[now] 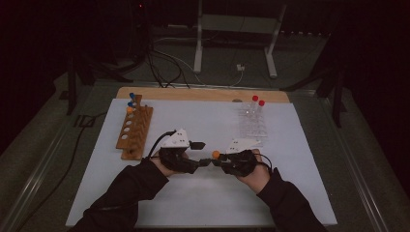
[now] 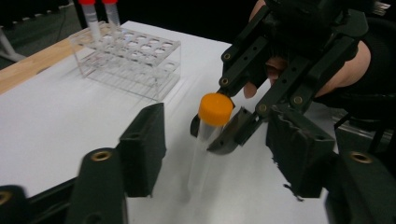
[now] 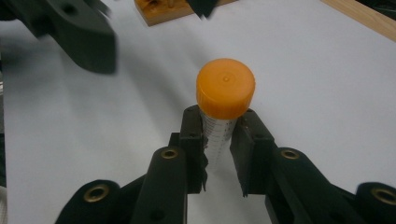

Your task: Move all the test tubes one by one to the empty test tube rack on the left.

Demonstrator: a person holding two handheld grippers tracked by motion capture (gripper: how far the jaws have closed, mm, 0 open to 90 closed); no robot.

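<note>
A clear tube with an orange cap (image 3: 225, 88) stands out from my right gripper (image 3: 219, 126), which is shut on it just below the cap. In the high view that cap (image 1: 215, 154) shows between the two hands at the middle of the white table, with the right gripper (image 1: 220, 161) to its right. My left gripper (image 1: 200, 154) faces it from the left. In the left gripper view the tube (image 2: 215, 108) runs down between my left gripper's (image 2: 217, 135) jaws, which stand well apart on either side without touching it.
A wooden rack (image 1: 135, 130) at the left holds blue-capped and orange-capped tubes at its far end. A clear plastic rack (image 1: 251, 126) at the right back holds two red-capped tubes (image 1: 257, 102). White table top (image 1: 203, 203) lies in front of the hands.
</note>
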